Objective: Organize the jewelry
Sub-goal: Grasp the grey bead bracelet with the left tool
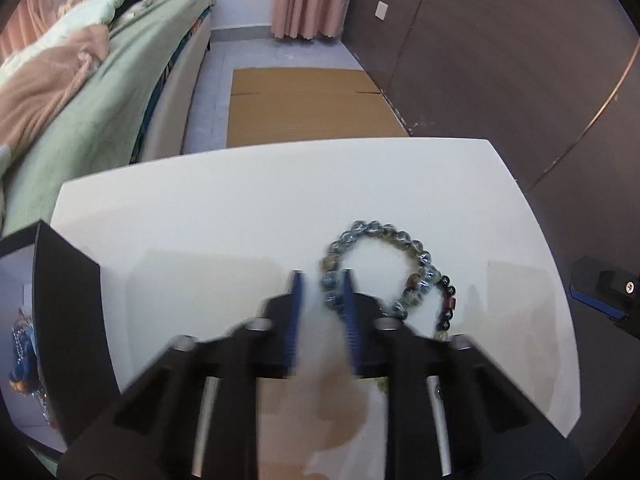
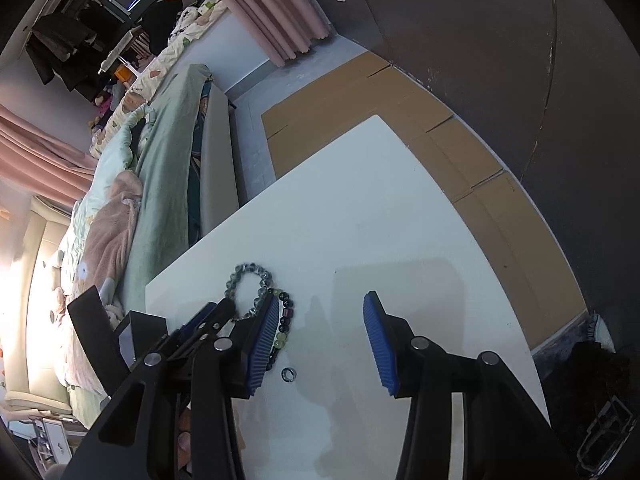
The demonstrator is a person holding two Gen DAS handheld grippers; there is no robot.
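A blue-grey glass bead bracelet (image 1: pixel 376 232) lies on the white table (image 1: pixel 240 216), overlapping a darker bracelet of black, maroon and green beads (image 1: pixel 449 304). My left gripper (image 1: pixel 322 280) is open with a narrow gap; its right finger rests over the blue-grey bracelet's left side, and beads show between the jaws. In the right wrist view the blue-grey bracelet (image 2: pixel 250 272) and dark bracelet (image 2: pixel 287 312) lie by the left finger of my right gripper (image 2: pixel 322 300), which is wide open and empty. A small silver ring (image 2: pixel 288 374) lies between its fingers.
A black open jewelry box (image 1: pixel 68 300) with hanging pieces stands at the table's left edge, also in the right wrist view (image 2: pixel 120 332). A bed (image 1: pixel 100 112) is to the left, cardboard (image 1: pixel 308 104) on the floor beyond, and a dark wardrobe (image 1: pixel 500 60) to the right.
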